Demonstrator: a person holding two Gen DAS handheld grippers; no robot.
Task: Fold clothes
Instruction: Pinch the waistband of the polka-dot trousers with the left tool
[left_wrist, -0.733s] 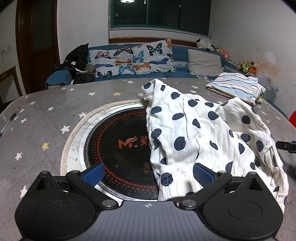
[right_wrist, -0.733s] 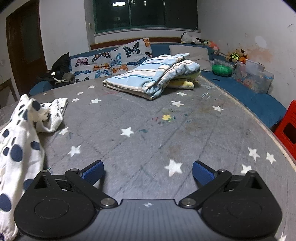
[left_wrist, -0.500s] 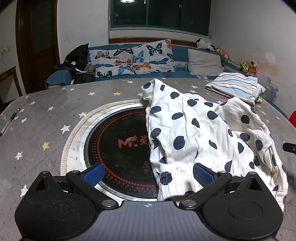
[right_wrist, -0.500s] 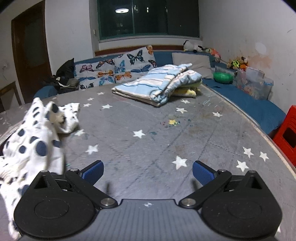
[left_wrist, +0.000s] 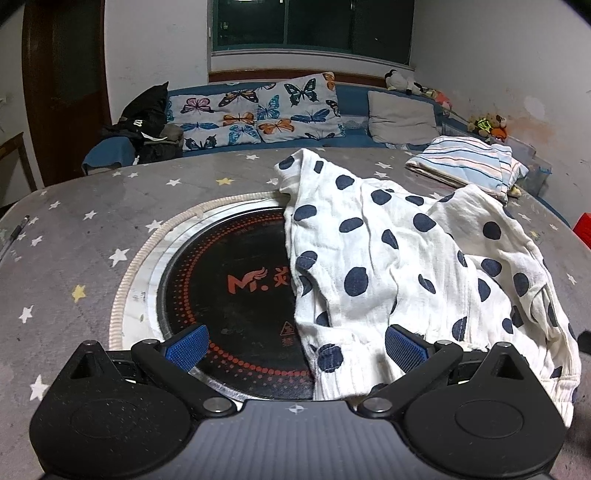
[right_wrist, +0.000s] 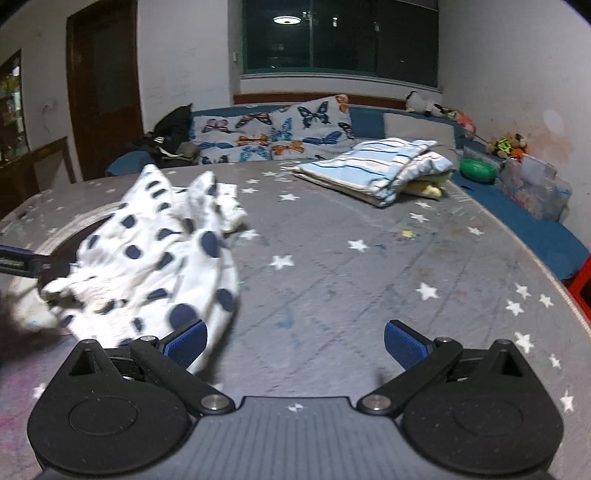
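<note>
- The polka-dot garment (left_wrist: 388, 258) lies crumpled on the star-print table (left_wrist: 74, 229), partly over the round black cooktop (left_wrist: 229, 284) set in the table's middle
- left gripper (left_wrist: 295, 347) — jaws spread wide, gripping nothing; the garment's near hem lies between them
- right gripper (right_wrist: 295, 341) — equally wide, over bare tabletop; the garment just beside its left finger
- Folded striped cloth (right_wrist: 373, 170) lies well apart, at the far edge
</note>
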